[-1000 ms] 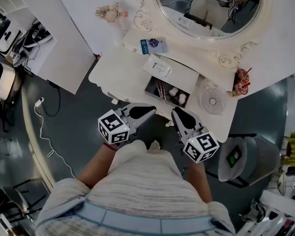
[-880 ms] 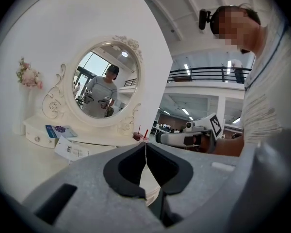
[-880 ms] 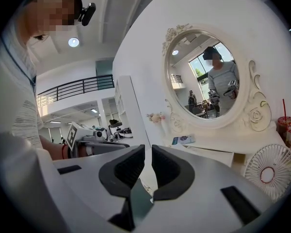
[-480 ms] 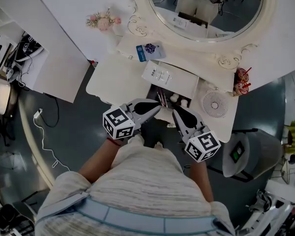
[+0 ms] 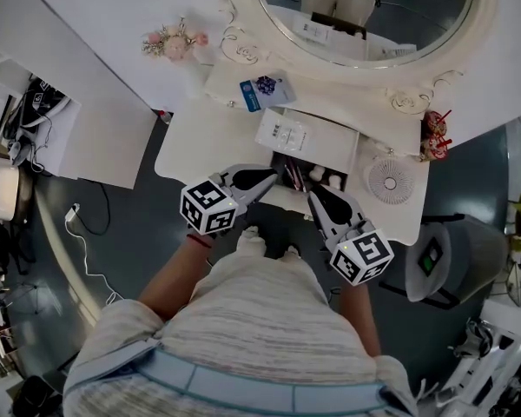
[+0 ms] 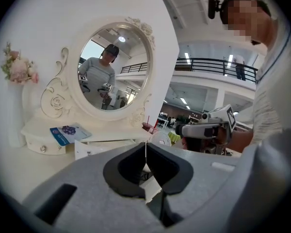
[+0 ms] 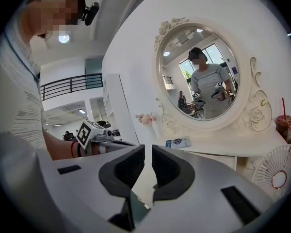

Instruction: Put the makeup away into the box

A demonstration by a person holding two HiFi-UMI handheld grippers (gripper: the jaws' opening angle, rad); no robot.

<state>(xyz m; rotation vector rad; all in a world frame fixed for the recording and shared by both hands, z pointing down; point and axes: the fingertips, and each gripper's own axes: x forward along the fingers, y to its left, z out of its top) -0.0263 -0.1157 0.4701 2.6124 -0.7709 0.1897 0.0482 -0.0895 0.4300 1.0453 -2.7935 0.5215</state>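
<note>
A white box (image 5: pixel 337 141) stands open on the white dressing table (image 5: pixel 200 142), its lid (image 5: pixel 282 132) tipped back. Pencils and other makeup (image 5: pixel 288 172) lie in its dark inside. My left gripper (image 5: pixel 273 176) is shut and empty, its tip over the table's front edge just left of the box. My right gripper (image 5: pixel 311 195) hangs a little short of the box's front, its jaws only a narrow slit apart with nothing between them. In the left gripper view the left gripper (image 6: pixel 146 147) points at the box lid (image 6: pixel 94 147). In the right gripper view the right gripper (image 7: pixel 148 152) faces the table.
An oval mirror (image 5: pixel 365 7) rises behind the table. A blue packet (image 5: pixel 262 89), a flower vase (image 5: pixel 169 42), a small white fan (image 5: pixel 389 181) and a red cup (image 5: pixel 434 133) stand around the box. A grey bin (image 5: pixel 456 259) is at the right and a white cabinet (image 5: pixel 69 120) at the left.
Both grippers have moved forward to the table's front edge and the box. The left gripper travelled farther and dipped slightly. The jaws look the same.
</note>
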